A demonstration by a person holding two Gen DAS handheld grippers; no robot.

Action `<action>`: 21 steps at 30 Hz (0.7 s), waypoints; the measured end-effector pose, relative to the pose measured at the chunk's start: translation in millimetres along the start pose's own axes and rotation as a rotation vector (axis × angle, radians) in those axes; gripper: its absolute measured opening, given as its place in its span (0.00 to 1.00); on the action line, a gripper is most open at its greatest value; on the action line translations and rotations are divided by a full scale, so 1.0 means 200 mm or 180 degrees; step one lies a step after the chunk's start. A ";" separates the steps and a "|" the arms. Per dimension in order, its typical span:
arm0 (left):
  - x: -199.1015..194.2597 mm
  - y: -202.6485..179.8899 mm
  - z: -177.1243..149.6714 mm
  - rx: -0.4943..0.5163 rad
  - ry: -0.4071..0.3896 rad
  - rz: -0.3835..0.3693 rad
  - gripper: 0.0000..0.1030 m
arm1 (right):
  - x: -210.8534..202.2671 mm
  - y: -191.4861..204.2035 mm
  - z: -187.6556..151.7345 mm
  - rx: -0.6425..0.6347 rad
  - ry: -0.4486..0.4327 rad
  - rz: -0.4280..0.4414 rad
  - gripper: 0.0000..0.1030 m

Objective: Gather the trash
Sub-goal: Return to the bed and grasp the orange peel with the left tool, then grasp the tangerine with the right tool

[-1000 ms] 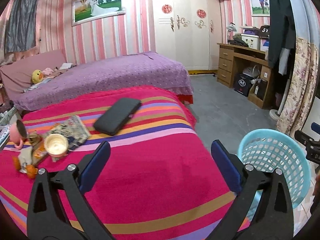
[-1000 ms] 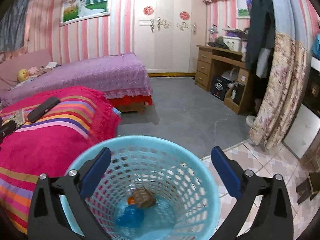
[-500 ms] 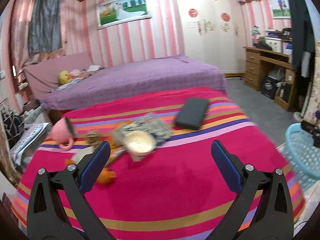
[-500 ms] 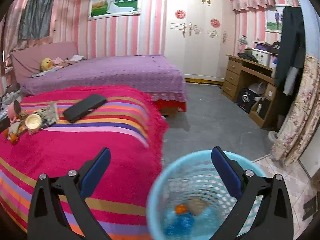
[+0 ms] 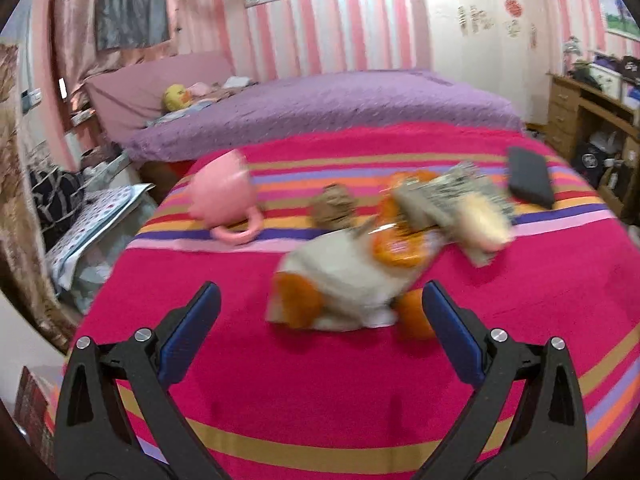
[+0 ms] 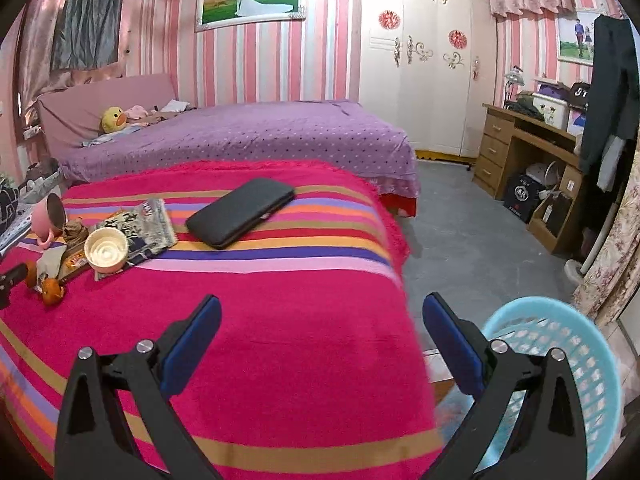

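A pile of trash lies on the striped pink bedspread (image 5: 320, 392): a crumpled white paper (image 5: 344, 280) with orange peel pieces (image 5: 298, 300), an orange snack wrapper (image 5: 396, 240) and a brown crumpled wad (image 5: 334, 210). My left gripper (image 5: 320, 320) is open and empty, just short of the white paper. My right gripper (image 6: 320, 336) is open and empty over the bedspread (image 6: 288, 340), with the light blue basket (image 6: 568, 368) at its lower right. The trash pile (image 6: 52, 268) shows at the far left there.
A pink mug (image 5: 224, 196), a cream bowl (image 5: 484, 220) on a magazine (image 5: 460, 192) and a black case (image 5: 528, 178) also lie on the bedspread. A purple bed (image 6: 248, 136) stands behind. A wooden desk (image 6: 524, 148) and grey floor (image 6: 464, 240) are to the right.
My left gripper has swung left and closer to the trash pile. My right gripper has moved left from above the basket to over the bedspread. Both stay open.
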State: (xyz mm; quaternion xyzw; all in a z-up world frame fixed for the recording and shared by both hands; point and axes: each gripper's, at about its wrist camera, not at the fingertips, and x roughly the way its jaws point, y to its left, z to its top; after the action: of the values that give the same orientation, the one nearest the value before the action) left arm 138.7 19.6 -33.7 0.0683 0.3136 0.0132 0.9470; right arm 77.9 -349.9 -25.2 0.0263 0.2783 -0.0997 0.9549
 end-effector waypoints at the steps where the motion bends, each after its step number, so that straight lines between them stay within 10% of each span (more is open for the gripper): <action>1: 0.02 0.05 -0.01 -0.0049 0.0038 -0.0004 0.94 | 0.01 0.04 0.00 0.0016 0.0025 0.0033 0.95; 5: 0.11 0.16 -0.02 -0.0147 0.0177 -0.0115 0.93 | 0.05 0.19 -0.02 -0.0037 0.0084 0.0080 0.95; 17: 0.16 0.10 -0.05 0.0040 0.0275 -0.0627 0.28 | 0.06 0.58 -0.05 -0.0296 0.0139 0.0329 0.95; 21: 0.12 0.11 -0.05 0.0041 0.0197 -0.0713 0.22 | 0.06 0.74 -0.06 -0.0391 0.0168 0.0501 0.95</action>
State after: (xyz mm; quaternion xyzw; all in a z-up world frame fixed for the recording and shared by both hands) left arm 152.9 44.6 -53.1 0.0384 0.3485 -0.0926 0.9319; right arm 111.8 -206.2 -41.8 -0.0080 0.3060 -0.0063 0.9520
